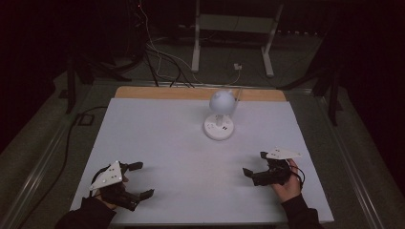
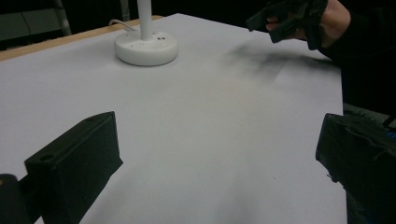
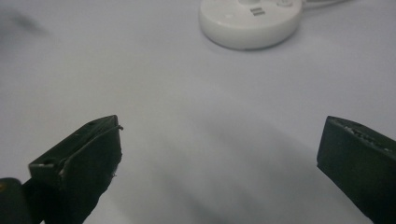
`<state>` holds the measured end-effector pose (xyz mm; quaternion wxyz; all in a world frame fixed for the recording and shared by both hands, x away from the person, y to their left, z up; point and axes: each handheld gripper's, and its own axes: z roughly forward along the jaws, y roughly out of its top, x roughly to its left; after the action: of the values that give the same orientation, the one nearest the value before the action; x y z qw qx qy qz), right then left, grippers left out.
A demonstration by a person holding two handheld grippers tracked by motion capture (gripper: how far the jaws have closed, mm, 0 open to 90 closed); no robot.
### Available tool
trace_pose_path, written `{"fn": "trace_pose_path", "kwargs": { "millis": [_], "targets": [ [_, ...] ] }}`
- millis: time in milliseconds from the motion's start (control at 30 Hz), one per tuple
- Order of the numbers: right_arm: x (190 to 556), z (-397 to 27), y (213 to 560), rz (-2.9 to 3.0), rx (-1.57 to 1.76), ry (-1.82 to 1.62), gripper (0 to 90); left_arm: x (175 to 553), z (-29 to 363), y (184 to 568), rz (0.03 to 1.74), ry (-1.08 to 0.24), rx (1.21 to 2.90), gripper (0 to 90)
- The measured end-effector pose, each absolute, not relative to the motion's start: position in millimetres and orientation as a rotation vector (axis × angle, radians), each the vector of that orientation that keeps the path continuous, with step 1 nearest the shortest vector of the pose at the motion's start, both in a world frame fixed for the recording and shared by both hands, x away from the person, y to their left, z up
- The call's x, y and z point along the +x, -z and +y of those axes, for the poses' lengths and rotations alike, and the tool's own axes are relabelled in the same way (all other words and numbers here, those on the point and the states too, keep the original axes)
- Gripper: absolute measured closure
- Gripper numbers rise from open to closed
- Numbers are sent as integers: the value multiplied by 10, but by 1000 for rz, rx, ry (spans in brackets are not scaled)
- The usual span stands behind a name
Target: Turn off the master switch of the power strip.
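Note:
A small white desk lamp (image 1: 219, 114) with a round base (image 2: 146, 48) (image 3: 249, 20) and a globe-shaped head stands on the far middle of the white table (image 1: 167, 138). My left gripper (image 1: 141, 180) rests near the front left corner, open, with nothing between its jaws (image 2: 219, 154). My right gripper (image 1: 254, 163) is held at the front right, also open and empty (image 3: 219, 149). In the left gripper view the right gripper (image 2: 285, 18) and the hand holding it appear at the top right. Both grippers are well short of the lamp.
A wooden strip (image 1: 200, 93) runs along the table's far edge. Beyond it lie cables (image 1: 162, 62) and white stand legs (image 1: 196, 43) on the dark floor. A cord (image 1: 237, 71) leads back from the lamp. Bare white surface lies between the grippers.

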<state>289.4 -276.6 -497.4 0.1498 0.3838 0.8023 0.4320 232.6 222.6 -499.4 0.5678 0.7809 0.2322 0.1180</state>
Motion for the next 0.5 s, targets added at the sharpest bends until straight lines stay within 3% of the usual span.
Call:
{"fn": "trace_pose_path", "kwargs": {
  "millis": [500],
  "targets": [
    [2541, -2908, 5144, 2365, 1131, -1131, 0, 2326, 2226, 4994, 546, -272, 1836, 4]
  ]
}}
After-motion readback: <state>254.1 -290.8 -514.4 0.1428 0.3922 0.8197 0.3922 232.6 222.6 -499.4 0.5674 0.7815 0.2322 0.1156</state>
